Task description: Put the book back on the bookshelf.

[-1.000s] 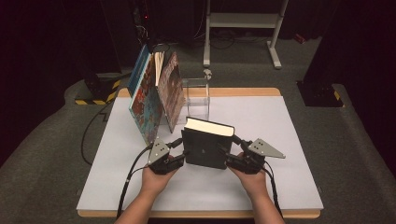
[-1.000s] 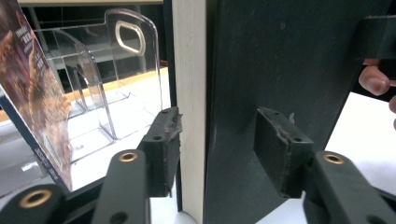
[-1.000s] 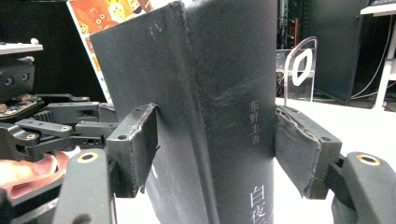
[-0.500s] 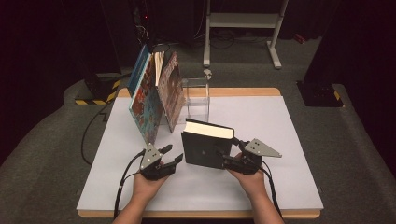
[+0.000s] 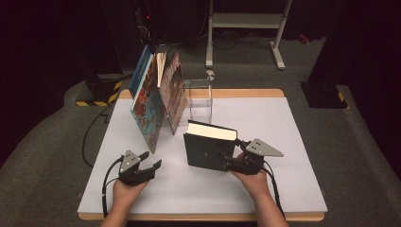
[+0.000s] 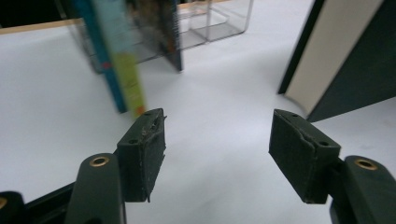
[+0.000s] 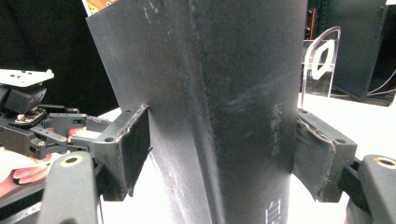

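A black hardcover book (image 5: 208, 149) stands upright on the white table, its cream page edge on top. My right gripper (image 5: 226, 160) is shut on its right edge. In the right gripper view both pads (image 7: 135, 144) lie against the dark cover (image 7: 210, 70); these jaws have just been opening a little with the book between them. Down to the left of the book, my left gripper (image 5: 153, 169) is open with nothing between its jaws, which have just been opening. From the left gripper (image 6: 217, 121) view the book (image 6: 355, 60) stands off to the right.
Two colourful large books (image 5: 151, 104) lean against a clear acrylic stand (image 5: 201, 97) at the back left of the white mat (image 5: 283, 142). The stand's clear end (image 7: 322, 60) rises behind the black book. Cables trail from both grippers toward the near edge.
My left gripper has come off the book's left side and moved left and toward the near edge, jaws wider. The book stays upright in the right gripper, which has not moved.
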The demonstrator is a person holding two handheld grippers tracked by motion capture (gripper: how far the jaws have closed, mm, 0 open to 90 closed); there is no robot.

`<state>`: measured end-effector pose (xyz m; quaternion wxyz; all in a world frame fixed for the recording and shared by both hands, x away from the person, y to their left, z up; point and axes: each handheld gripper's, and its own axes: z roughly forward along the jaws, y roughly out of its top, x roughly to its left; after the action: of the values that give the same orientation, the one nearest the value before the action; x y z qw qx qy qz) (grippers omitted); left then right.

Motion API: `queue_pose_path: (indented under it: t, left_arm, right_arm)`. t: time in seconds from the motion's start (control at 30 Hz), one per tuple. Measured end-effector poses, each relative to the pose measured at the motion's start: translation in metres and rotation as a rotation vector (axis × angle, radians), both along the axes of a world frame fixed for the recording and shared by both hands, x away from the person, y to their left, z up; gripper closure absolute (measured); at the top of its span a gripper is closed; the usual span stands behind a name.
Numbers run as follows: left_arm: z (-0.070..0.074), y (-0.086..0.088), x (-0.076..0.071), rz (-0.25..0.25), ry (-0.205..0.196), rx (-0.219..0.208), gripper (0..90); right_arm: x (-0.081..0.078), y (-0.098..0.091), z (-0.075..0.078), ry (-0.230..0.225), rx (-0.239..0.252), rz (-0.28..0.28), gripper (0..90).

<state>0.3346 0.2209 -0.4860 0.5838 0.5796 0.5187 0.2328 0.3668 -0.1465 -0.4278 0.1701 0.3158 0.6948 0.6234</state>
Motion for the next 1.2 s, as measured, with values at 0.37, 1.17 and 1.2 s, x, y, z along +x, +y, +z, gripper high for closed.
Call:
queue_pose_path:
  t: [0.37, 1.17, 1.2]
  left_arm:
    - [-0.014, 0.010, 0.005, 0.085, 0.017, 0.008, 36.2]
    - [-0.014, 0.012, 0.004, 0.096, 0.004, -0.001, 36.0]
    - [-0.014, 0.012, 0.004, 0.097, 0.004, -0.002, 36.0]
  right_arm:
    - [0.004, 0.005, -0.001, -0.015, -0.019, 0.016, 23.9]
    - [-0.019, 0.001, -0.005, -0.122, -0.062, 0.092, 53.9]
    - [-0.019, 0.001, -0.006, -0.120, -0.062, 0.088, 54.0]
